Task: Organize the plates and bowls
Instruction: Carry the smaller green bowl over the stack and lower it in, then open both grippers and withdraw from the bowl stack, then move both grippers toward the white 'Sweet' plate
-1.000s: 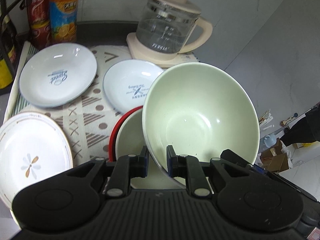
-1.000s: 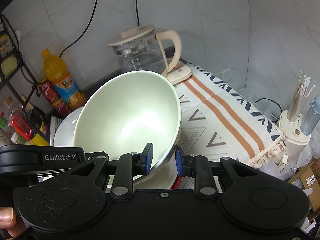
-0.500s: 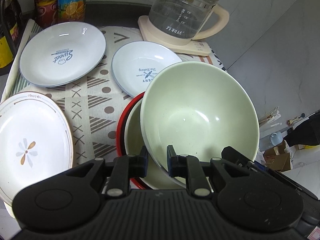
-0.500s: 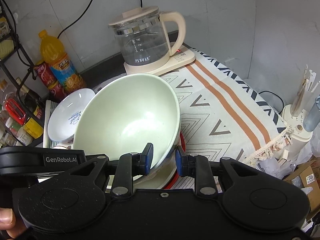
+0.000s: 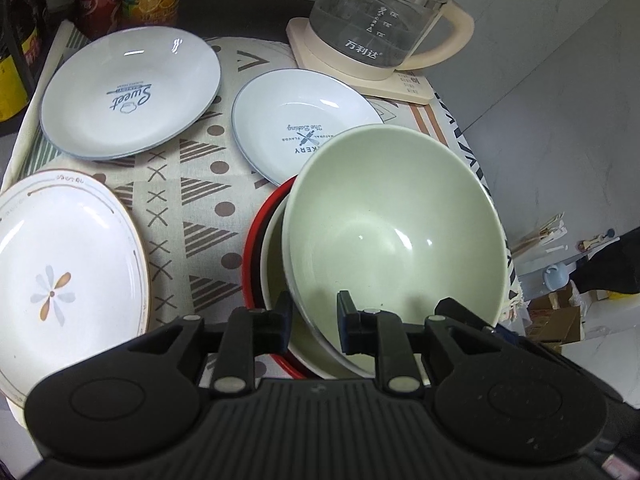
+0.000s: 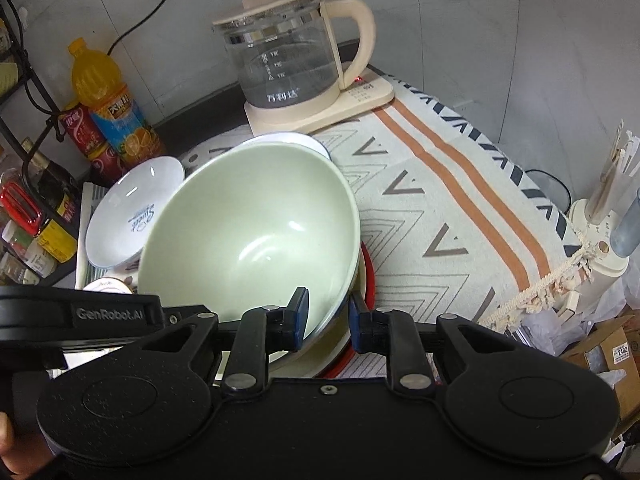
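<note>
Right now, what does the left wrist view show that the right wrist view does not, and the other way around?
Only the left wrist view shows the whole flower plate and the Bakery plate's print. Only the right wrist view shows the chopstick holder, the cardboard box and the spice rack. Both show the green bowl tilted over a red-rimmed bowl, the glass kettle, the Sweet plate and the orange bottle.

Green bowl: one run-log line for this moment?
green bowl tilted over red-rimmed bowl | left gripper shut on rim | right gripper shut on rim | three plates apart on cloth
</note>
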Tool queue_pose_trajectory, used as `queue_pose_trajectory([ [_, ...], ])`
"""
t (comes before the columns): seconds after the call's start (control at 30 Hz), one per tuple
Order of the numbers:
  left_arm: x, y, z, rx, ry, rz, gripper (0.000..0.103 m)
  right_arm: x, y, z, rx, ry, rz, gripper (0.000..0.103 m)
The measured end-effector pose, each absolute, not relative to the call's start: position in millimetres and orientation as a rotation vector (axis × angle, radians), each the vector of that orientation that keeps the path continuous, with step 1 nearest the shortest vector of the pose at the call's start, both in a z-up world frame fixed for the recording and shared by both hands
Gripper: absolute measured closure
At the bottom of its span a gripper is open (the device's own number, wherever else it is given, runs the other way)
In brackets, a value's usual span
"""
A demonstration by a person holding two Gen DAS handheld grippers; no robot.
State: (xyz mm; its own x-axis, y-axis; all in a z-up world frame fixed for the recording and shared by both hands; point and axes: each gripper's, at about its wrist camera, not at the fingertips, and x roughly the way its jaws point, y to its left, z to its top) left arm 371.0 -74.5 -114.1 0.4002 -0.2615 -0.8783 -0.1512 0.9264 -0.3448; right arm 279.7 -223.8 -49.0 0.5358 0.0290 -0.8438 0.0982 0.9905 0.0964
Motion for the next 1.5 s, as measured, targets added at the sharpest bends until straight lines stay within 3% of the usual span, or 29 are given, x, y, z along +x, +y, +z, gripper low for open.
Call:
queue_pose_trajectory([
  [0.7,352.5,-46.2,-84.7,-0.448,1.114,-0.083,0.070,267.9,-221.3,-35.1,0.123,0.983,-0.049,0.080],
  [1.1,324.7,-14.2,-67.1,-0.422,1.050,-0.038,0.038,252.5,-194.6,-14.2,0.104,0.946,-0.010,0.072],
  [1.3,311.7,8.3,-69.0,-0.437,1.049,-0.006,0.037,246.5,-186.3,-23.3,0.098,0.960,-0.013,0.072],
  [1.5,300.3,31.6,-73.3,-0.465,1.050,0.046,0.037,241.5,-180.4,-29.4,0.097,0.987,-0.006,0.064],
])
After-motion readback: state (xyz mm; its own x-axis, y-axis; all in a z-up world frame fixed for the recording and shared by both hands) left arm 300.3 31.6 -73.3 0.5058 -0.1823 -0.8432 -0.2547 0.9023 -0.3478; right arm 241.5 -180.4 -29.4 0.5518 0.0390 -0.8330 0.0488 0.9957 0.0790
